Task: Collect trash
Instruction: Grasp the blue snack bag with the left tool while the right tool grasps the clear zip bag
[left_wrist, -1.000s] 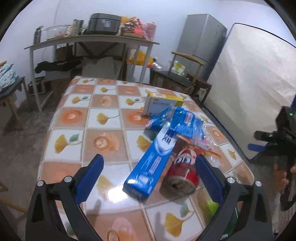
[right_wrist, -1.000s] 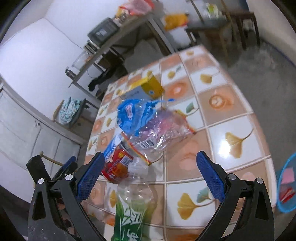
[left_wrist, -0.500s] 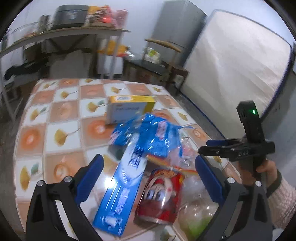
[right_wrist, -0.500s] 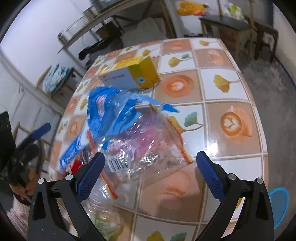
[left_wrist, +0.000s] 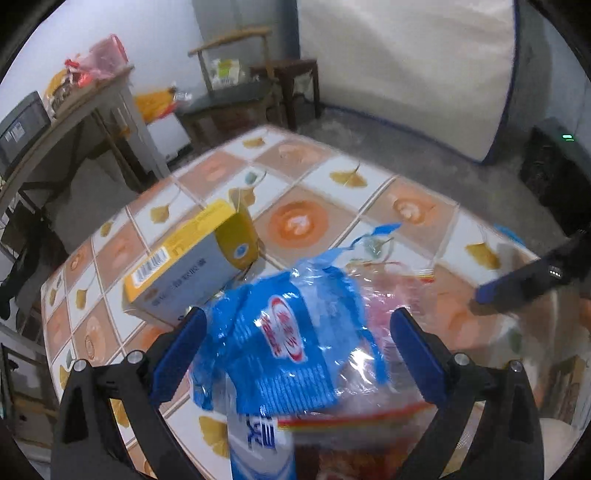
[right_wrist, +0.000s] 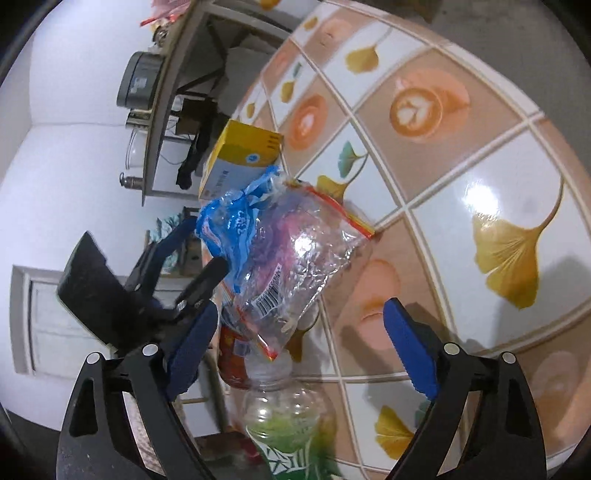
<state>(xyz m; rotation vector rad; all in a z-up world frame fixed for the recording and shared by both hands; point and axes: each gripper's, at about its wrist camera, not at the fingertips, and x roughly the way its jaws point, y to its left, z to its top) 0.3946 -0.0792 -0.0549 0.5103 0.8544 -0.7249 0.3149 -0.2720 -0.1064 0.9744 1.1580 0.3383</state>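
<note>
Pictured over a table (left_wrist: 303, 221) tiled in ginkgo leaves and coffee cups, where a heap of trash lay near one edge. Topmost in the heap: a crumpled blue plastic wrapper (left_wrist: 280, 343) with a red-and-white logo, overlapping a clear plastic bag (right_wrist: 295, 258) edged in red and yellow and bearing a barcode. Beneath them, a long blue carton (left_wrist: 258, 443), a red can (right_wrist: 231, 354) on its side, and a clear bottle (right_wrist: 288, 417) with a green label, neck touching the bag's lower corner. Just behind the heap, a yellow-and-grey box (left_wrist: 184, 266), barcode up, flat on the tiles.

Left gripper (left_wrist: 295, 354) poised directly over the blue wrapper, jaws wide apart, one blue pad on either side of the wrapper and neither pressing on it. Right gripper (right_wrist: 299, 350) aimed at the same heap from the opposite side, jaws standing apart and just closing a little, with the bag's lower corner and the bottle's neck between them but untouched by either pad. Nothing gripped by either tool.

Seen beyond the table: a grey side table (left_wrist: 92, 107) loaded with bags and a dark appliance, a wooden chair (left_wrist: 236, 74), a white mattress (left_wrist: 406, 66) propped against the wall, and grey carpet.
</note>
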